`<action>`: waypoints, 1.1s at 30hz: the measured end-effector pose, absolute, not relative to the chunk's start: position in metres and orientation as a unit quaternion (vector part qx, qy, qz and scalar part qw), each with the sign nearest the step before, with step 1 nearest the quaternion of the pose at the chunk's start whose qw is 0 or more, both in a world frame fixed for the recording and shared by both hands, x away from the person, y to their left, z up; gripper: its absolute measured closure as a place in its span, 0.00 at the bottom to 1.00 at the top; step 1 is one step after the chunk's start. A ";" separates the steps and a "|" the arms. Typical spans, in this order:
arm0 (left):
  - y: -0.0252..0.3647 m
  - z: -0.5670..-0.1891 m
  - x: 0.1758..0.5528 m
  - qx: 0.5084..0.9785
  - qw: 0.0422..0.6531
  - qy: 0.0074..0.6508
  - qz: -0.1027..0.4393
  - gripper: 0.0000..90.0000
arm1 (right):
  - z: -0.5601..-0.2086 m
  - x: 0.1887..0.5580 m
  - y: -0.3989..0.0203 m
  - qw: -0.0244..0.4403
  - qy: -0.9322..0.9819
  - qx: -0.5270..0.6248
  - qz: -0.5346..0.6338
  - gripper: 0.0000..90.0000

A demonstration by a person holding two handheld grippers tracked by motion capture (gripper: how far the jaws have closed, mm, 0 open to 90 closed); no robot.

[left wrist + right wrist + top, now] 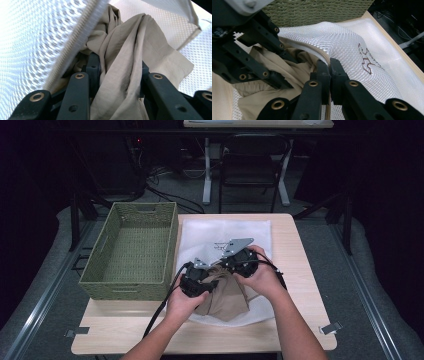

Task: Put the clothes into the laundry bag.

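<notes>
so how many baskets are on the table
1: a green woven basket on the table's left half, beside the white mesh bag. Its weave also shows at the top of the right gripper view.

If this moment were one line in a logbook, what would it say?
left gripper: shut on beige cloth | right gripper: shut on mesh bag edge, holding it open | green basket: beside, untouched

White mesh laundry bag [227,232]: fine honeycomb weave, cream zipper band [318,51] along opening, small dark brown embroidered mark [366,62] on right part. Beige crumpled cloth garment [130,62]: plain, matte, stitched hems. Olive-green woven rectangular basket [131,251], left of bag: uniform braided pattern. Light wood-grain tabletop [295,250]: pale tan. Grippers' black jaws with brass-coloured rivets [313,83]; grey plate [236,245] on right gripper.
</notes>
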State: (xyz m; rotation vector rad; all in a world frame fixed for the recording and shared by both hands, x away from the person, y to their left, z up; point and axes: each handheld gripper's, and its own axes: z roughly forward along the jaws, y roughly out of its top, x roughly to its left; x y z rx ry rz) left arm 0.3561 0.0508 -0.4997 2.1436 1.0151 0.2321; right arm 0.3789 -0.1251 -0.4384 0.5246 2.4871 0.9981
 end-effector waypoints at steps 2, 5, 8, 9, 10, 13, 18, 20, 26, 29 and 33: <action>0.051 -0.499 0.356 0.837 0.368 0.396 0.086 0.68 | -0.438 0.379 -0.125 0.204 0.892 0.188 0.358 0.98; 0.052 -0.497 0.351 0.839 0.362 0.397 0.089 0.60 | -0.439 0.380 -0.126 0.204 0.891 0.191 0.357 0.98; 0.054 -0.492 0.343 0.839 0.362 0.395 0.097 0.52 | -0.440 0.381 -0.127 0.204 0.891 0.193 0.357 0.98; 0.055 -0.490 0.340 0.839 0.363 0.393 0.102 0.50 | -0.440 0.381 -0.128 0.204 0.891 0.193 0.357 0.98; 0.057 -0.488 0.337 0.839 0.365 0.391 0.100 0.48 | -0.439 0.381 -0.128 0.204 0.890 0.194 0.358 0.98; 0.060 -0.482 0.330 0.841 0.367 0.384 0.104 0.42 | -0.439 0.381 -0.128 0.204 0.890 0.193 0.358 0.98; 0.067 -0.483 0.319 0.844 0.365 0.381 0.093 0.39 | -0.439 0.380 -0.128 0.204 0.890 0.194 0.359 0.98; 0.068 -0.486 0.318 0.850 0.358 0.375 0.091 0.39 | -0.439 0.381 -0.128 0.205 0.890 0.194 0.358 0.98; 0.065 -0.503 0.320 0.856 0.341 0.381 0.075 0.42 | -0.439 0.380 -0.128 0.205 0.890 0.192 0.359 0.98; 0.065 -0.507 0.321 0.858 0.333 0.382 0.077 0.48 | -0.438 0.380 -0.128 0.206 0.890 0.192 0.358 0.98; 0.066 -0.511 0.322 0.859 0.334 0.382 0.068 0.54 | -0.438 0.380 -0.128 0.206 0.890 0.191 0.359 0.98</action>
